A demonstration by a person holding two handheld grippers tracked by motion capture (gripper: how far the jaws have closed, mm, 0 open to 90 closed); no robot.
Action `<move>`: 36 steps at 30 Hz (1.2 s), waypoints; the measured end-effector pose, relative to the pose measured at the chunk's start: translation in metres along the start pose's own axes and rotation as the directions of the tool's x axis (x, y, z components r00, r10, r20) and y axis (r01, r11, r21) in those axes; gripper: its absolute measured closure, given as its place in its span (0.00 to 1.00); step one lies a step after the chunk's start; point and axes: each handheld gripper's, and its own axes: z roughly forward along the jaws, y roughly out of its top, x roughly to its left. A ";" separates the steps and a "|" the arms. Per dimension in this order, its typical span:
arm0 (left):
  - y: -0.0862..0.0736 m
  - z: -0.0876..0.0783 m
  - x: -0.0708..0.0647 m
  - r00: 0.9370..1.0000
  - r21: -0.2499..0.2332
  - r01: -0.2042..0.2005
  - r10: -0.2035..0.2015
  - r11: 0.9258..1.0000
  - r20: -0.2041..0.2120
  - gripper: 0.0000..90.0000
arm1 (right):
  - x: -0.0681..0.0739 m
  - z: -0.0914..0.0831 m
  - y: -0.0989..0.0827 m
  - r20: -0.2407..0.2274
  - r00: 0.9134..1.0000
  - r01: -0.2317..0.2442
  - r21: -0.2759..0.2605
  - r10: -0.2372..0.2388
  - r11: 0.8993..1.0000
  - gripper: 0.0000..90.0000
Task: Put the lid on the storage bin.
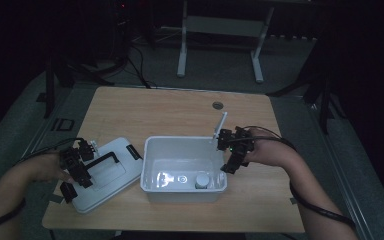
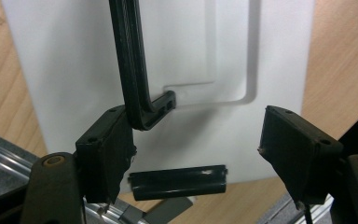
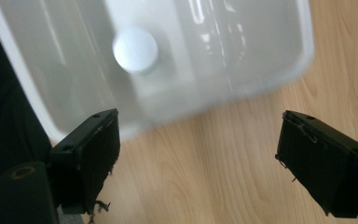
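Two grippers, both spread: my left gripper (image 1: 75, 170) hovers over the lid (image 1: 111, 175), a light, stiff, slick plastic I'd take by its black handle (image 2: 135, 70). Right gripper (image 1: 232, 150) pinches nothing beside the bin (image 1: 152, 165).

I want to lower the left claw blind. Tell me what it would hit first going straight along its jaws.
Probably the white lid, near its black handle. The left claw stands open over it, pointing down at its flat top; how much gap remains is unclear.
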 end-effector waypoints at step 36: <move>0.024 0.022 0.016 1.000 0.134 -0.014 0.013 0.991 0.013 0.73 | -0.012 0.062 -0.104 -0.024 0.983 -0.180 0.097 0.183 0.979 0.16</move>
